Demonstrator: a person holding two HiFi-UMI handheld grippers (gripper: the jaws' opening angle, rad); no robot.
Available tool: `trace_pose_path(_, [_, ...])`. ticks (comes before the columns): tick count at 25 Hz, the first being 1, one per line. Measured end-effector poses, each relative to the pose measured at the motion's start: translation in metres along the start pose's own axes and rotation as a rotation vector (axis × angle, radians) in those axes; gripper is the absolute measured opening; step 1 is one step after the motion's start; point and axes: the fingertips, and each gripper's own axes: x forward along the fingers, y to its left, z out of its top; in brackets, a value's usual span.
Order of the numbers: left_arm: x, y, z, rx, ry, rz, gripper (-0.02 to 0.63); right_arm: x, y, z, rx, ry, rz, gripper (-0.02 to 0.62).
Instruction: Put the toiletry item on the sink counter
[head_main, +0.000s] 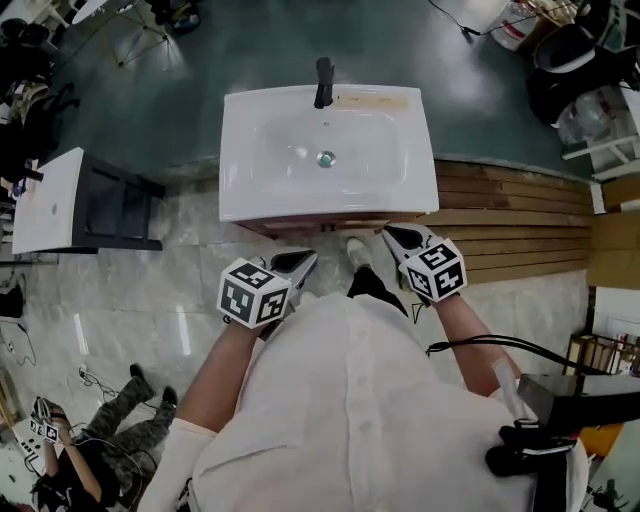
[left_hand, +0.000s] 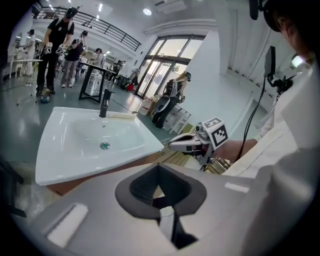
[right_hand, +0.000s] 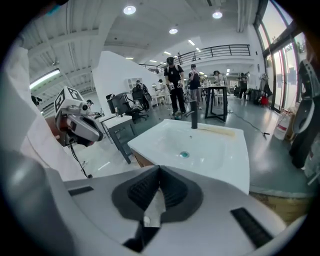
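At the sink counter's (head_main: 400, 190) back ledge, at three o'clock from the faucet (head_main: 323, 82), a pale, flat toiletry item (head_main: 372, 100) is lying, so we are judging the placing done. The left gripper (head_main: 300, 262) and right gripper (head_main: 398, 237) are hanging closed and empty at the counter's six o'clock edge. We are advising drawing them straight back, clear of the rim.

The pale flat strip (head_main: 372, 99) on the sink (head_main: 240, 150) ledge, at 1 o'clock of the faucet (head_main: 323, 82), is too small in every view to identify. The sink hides nearly all of the wooden cabinet (head_main: 320, 224) beneath it; only a brown sliver shows at its 6 o'clock edge. A crouching person (head_main: 130, 420) at 7 o'clock of the head view is cut off by the bottom edge.
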Motion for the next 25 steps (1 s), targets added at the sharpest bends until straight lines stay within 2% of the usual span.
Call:
trace_pose_path(8, [-0.020,-0.015,-0.028,0.033,0.007,-0.013,0.006,-0.012,0.053,-0.020,0.045,-0.006,0.009,0.005])
trace_pose_path(25, [-0.054,-0.018,-0.053,0.018,-0.016,0.029,0.006,-0.005,0.108,-0.006,-0.025,-0.023,0.068,0.005])
